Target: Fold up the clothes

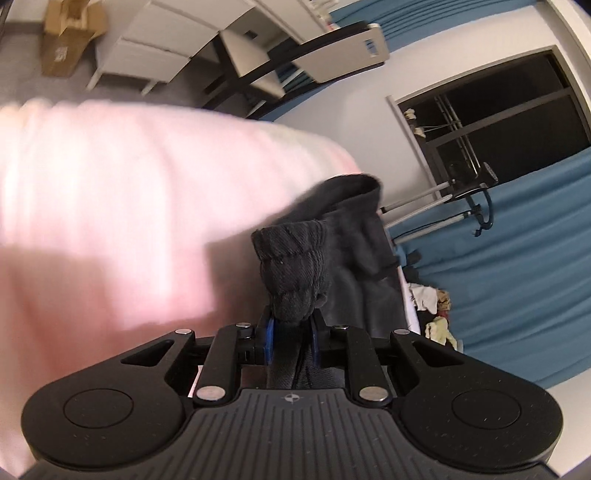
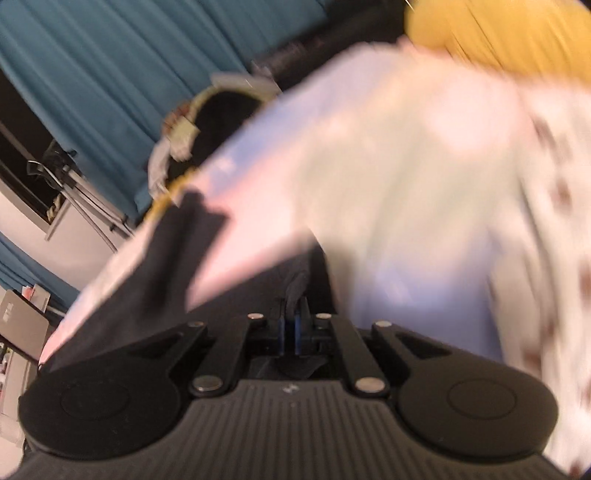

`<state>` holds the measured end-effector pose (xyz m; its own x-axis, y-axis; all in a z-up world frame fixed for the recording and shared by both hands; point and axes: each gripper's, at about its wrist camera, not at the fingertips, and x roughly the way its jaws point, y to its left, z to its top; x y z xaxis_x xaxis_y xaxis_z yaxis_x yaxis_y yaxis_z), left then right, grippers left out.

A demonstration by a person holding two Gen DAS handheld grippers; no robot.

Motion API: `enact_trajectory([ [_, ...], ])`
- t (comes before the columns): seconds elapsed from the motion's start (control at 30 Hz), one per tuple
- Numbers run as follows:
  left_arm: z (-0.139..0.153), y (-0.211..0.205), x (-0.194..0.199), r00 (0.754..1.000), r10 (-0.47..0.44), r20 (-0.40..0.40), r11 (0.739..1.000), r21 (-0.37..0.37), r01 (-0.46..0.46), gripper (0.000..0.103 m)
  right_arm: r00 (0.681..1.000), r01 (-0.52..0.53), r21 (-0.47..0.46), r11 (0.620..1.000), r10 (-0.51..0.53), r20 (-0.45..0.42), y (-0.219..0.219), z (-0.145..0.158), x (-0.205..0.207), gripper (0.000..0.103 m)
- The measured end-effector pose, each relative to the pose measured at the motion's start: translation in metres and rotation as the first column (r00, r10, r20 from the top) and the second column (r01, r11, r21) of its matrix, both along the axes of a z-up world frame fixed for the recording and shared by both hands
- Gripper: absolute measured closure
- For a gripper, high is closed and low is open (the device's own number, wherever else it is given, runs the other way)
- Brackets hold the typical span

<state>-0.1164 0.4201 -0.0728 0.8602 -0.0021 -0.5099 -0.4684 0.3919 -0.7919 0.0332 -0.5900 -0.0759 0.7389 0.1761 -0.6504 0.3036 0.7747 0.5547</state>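
My left gripper is clenched on a bunched, hemmed edge of the dark garment, with the blue-lined fingers pressing it from both sides. From there the cloth runs up and away to the right, lifted off the pink surface that fills the left of that view; I take this for bedding, though it is too blurred to be sure. Beyond it I see a teal curtain, a dark window and a white cabinet.

My right gripper is pinched almost fully closed on a thin fold of the same dark garment, which spreads out to the left of the fingers. Behind it lies a blurred pastel cloth, with spotted white fabric at the right and something yellow above.
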Motion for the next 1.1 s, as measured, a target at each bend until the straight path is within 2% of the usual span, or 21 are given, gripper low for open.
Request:
enact_trajectory([
  [0.17, 0.000, 0.008, -0.014, 1.000, -0.003, 0.004, 1.000, 0.021, 0.003, 0.086, 0.999, -0.018, 0.020, 1.000, 0.018, -0.046, 0.001, -0.018, -0.036, 0.097],
  [0.37, -0.001, -0.001, -0.008, 0.999, -0.032, -0.024, 0.996, 0.083, 0.034, 0.084, 1.000, -0.016, -0.041, 0.999, 0.016, -0.001, 0.012, -0.001, -0.019, 0.096],
  [0.43, 0.001, -0.007, -0.009, 0.998, -0.045, -0.053, 0.992, 0.119, 0.051, 0.073, 1.000, -0.013, -0.080, 0.997, 0.013, 0.001, 0.016, 0.002, -0.012, 0.089],
  [0.47, 0.003, -0.010, -0.012, 0.997, -0.059, -0.057, 0.988, 0.140, 0.066, 0.060, 1.000, -0.004, -0.101, 0.995, 0.005, 0.008, 0.016, 0.003, -0.013, 0.077],
  [0.5, 0.007, -0.013, -0.014, 0.996, -0.069, -0.064, 0.983, 0.168, 0.079, 0.041, 1.000, 0.005, -0.122, 0.992, -0.003, 0.015, 0.015, 0.005, -0.015, 0.067],
  [0.53, 0.014, -0.018, -0.017, 0.994, -0.070, -0.079, 0.973, 0.215, 0.085, 0.033, 1.000, 0.015, -0.148, 0.989, -0.011, 0.026, 0.016, 0.007, -0.017, 0.064],
  [0.57, 0.022, -0.025, -0.020, 0.993, -0.064, -0.098, 0.958, 0.271, 0.089, 0.025, 0.999, 0.027, -0.192, 0.981, -0.019, 0.046, 0.016, 0.011, -0.020, 0.059],
  [0.63, 0.042, -0.040, -0.021, 0.992, -0.064, -0.111, 0.920, 0.379, 0.102, 0.019, 0.994, 0.071, -0.291, 0.954, -0.045, 0.098, 0.020, 0.023, -0.019, 0.050],
  [0.67, 0.053, -0.049, -0.020, 0.991, -0.067, -0.112, 0.896, 0.430, 0.109, 0.013, 0.990, 0.095, -0.327, 0.940, -0.056, 0.129, 0.023, 0.030, -0.018, 0.043],
  [0.73, 0.078, -0.073, -0.012, 0.992, -0.082, -0.099, 0.836, 0.535, 0.122, 0.010, 0.978, 0.130, -0.352, 0.927, -0.061, 0.200, 0.030, 0.049, -0.011, 0.041],
  [0.8, 0.101, -0.101, 0.006, 0.990, -0.114, -0.086, 0.780, 0.609, 0.143, 0.008, 0.964, 0.122, -0.366, 0.923, -0.022, 0.265, 0.047, 0.069, 0.001, 0.040],
  [0.93, 0.140, -0.170, 0.059, 0.975, -0.201, -0.091, 0.663, 0.720, 0.204, 0.007, 0.939, 0.047, -0.394, 0.918, 0.093, 0.331, 0.104, 0.102, 0.033, 0.036],
  [1.07, 0.166, -0.241, 0.110, 0.946, -0.320, -0.058, 0.587, 0.771, 0.246, 0.006, 0.916, -0.045, -0.339, 0.940, 0.174, 0.362, 0.162, 0.122, 0.060, 0.036],
  [1.1, 0.170, -0.258, 0.122, 0.941, -0.335, -0.049, 0.582, 0.774, 0.248, 0.006, 0.911, -0.064, -0.327, 0.943, 0.189, 0.367, 0.177, 0.124, 0.065, 0.036],
])
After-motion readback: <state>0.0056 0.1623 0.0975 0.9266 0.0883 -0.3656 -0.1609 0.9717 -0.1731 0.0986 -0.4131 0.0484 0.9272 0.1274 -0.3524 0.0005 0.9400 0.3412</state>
